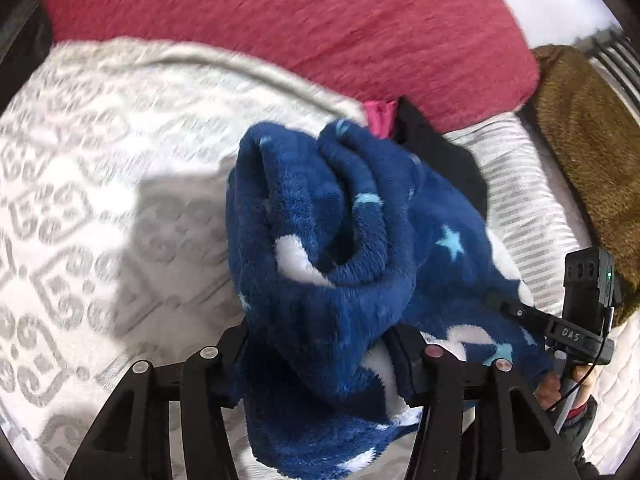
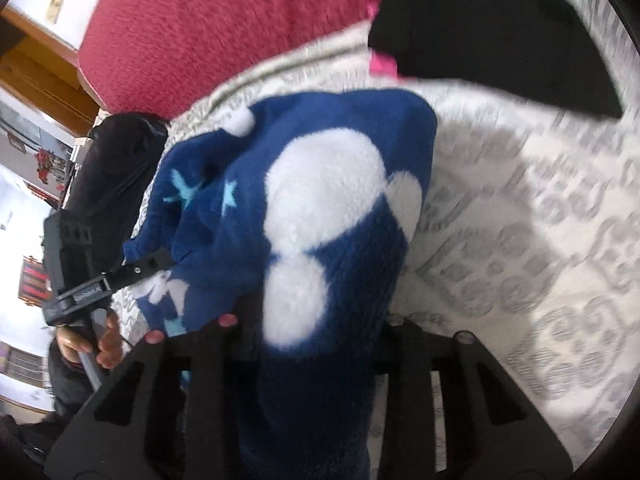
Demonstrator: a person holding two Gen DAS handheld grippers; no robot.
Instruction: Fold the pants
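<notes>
Bunching blue fleece pants (image 1: 320, 240) are being clenched by both hand-held grippers, left (image 1: 320, 344) and right (image 2: 316, 320); they are best being spread flat over the bed (image 1: 80, 160).

Wrist views close, angled down; share pants (image 1: 328, 240) (bedspread (image 1: 100, 160) too).

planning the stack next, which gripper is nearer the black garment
Right. The right gripper holds the pants with the black garment ahead and to its right; the left gripper holds them further left, on the far side from it.
</notes>
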